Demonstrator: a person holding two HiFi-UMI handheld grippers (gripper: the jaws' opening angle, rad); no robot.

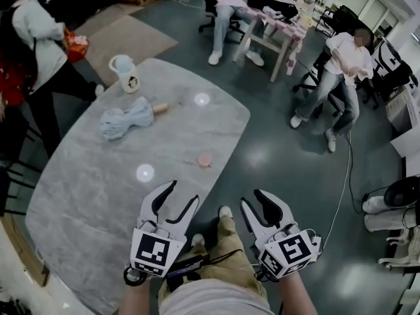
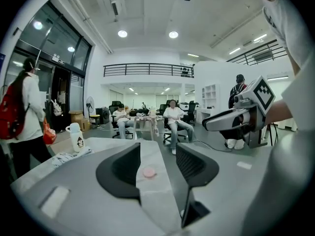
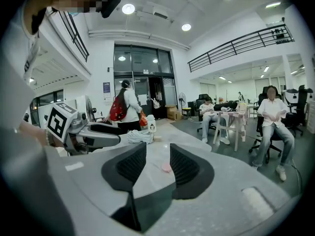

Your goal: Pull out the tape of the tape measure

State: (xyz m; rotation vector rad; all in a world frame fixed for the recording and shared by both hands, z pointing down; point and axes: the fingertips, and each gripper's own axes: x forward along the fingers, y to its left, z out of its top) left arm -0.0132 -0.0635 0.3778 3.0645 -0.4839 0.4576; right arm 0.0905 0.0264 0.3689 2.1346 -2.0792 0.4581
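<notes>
Marble table [image 1: 98, 182] bears the round pink tape measure [image 1: 205, 159], ahead of both tools (each agape, empty); left gripper [image 1: 184, 191] nearer it than right gripper [image 1: 252, 197].

Tape measure [image 1: 205, 159] near tabletop [image 1: 85, 195] right edge; cloth bundle [image 1: 128, 118] farther in, to its left; bottle [image 1: 125, 73] at far edge.
</notes>
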